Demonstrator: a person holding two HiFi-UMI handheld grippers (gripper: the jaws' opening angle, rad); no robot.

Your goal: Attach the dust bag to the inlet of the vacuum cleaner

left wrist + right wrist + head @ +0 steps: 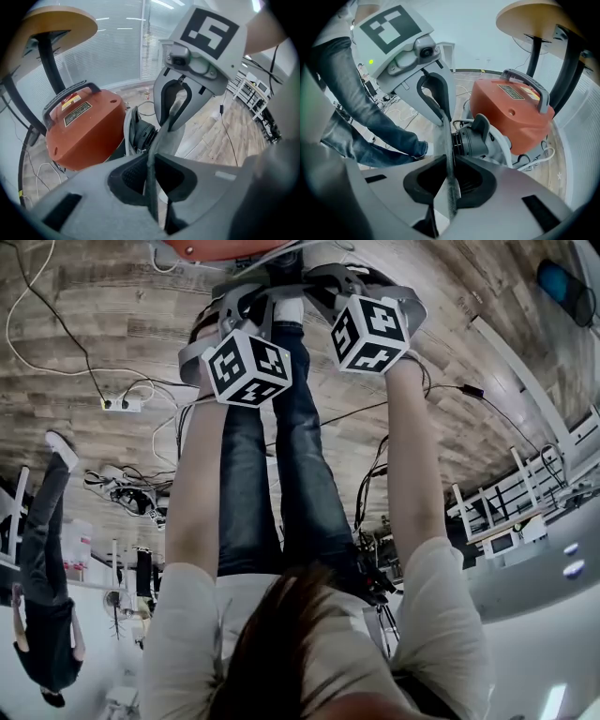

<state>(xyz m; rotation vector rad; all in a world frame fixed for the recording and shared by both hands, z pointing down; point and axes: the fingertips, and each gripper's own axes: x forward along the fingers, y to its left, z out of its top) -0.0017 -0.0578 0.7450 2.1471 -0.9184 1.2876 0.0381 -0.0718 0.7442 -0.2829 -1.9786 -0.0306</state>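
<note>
1. Fingers (pixel 129 180) of the left gripper (pixel 151 164) are pressed nearly together on a thin grey fold of the dust bag (pixel 168 138), with only the cloth between them.
2. Fingers (pixel 476 185) of the right gripper (pixel 450 168) are likewise closed down on the bag (pixel 445 138), pinching a flat edge of the fabric. Each gripper view shows the other gripper at 12 o'clock, gripping the same stretch of cloth, so the bag hangs taut between the two.
3. In the left gripper view the orange vacuum cleaner (pixel 84 129) sits on the floor (pixel 211 136) at about 10 o'clock from the fingers. Its dark round inlet (pixel 140 133) faces the bag.
4. In the right gripper view the vacuum cleaner (pixel 511 110) lies at about 2 o'clock. The ribbed grey inlet (pixel 476 138) is at 1 o'clock, just beside the cloth. Whether the cloth touches it cannot be told.
5. Done, by my reading: the bag is picked up, held by both grippers and brought in front of the inlet.
6. Left, by my reading: the bag's opening is not seen around the inlet, so it must be lined up, pushed over the collar and seated before either grip lets go.
</note>
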